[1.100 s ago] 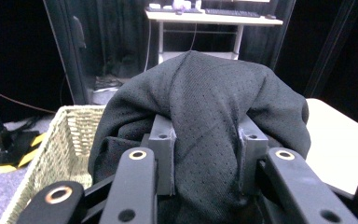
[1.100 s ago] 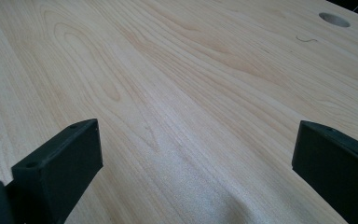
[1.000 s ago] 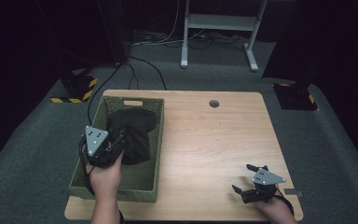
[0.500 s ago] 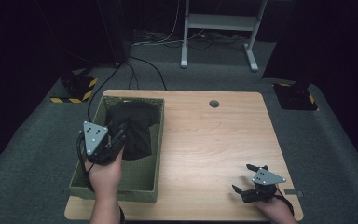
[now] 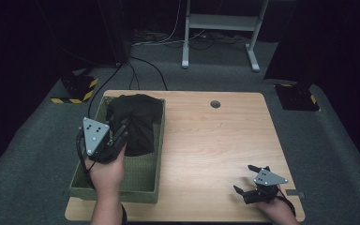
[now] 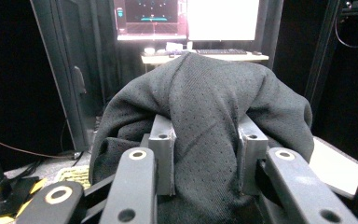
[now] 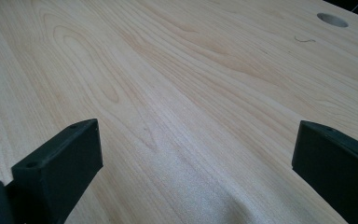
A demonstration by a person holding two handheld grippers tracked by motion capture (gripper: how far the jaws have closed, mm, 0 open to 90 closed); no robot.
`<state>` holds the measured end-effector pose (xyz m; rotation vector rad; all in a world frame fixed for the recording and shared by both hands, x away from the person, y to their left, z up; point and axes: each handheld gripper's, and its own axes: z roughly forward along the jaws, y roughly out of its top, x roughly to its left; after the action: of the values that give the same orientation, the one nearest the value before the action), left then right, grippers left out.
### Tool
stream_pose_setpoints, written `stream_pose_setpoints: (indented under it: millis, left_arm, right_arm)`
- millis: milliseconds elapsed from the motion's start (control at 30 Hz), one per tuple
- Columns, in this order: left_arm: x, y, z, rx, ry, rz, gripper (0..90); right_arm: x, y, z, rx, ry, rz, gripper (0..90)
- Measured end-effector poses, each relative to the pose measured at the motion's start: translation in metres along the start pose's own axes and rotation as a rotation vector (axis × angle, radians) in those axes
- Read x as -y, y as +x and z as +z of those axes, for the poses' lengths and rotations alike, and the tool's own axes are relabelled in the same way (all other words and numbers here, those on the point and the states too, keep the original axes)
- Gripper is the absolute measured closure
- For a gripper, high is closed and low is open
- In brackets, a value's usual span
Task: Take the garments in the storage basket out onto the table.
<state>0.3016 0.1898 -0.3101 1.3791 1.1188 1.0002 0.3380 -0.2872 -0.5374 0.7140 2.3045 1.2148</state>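
Left gripper (image 5: 117, 137) clamps the black cloth (image 5: 136, 123); lift straight until it probably clears the green basket (image 5: 157, 154). Right gripper (image 5: 252, 185) rests wide, empty.

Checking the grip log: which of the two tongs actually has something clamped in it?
The left tongs, over the green basket, are shut on the black cloth. The right tongs gape open above bare table.
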Motion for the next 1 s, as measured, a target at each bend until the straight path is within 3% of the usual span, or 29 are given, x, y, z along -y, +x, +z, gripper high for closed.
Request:
stream_pose_setpoints:
  millis: [633, 1000]
  left_arm:
    - [-0.003, -0.017, 0.006, 0.032, -0.031, 0.006, 66.6]
    - [-0.002, -0.032, 0.015, 0.072, -0.035, 0.005, 66.6]
  right_arm:
    - [0.000, -0.001, -0.001, 0.000, -0.005, 0.001, 1.2]
    - [0.000, -0.001, -0.001, -0.002, -0.006, 0.001, 1.2]
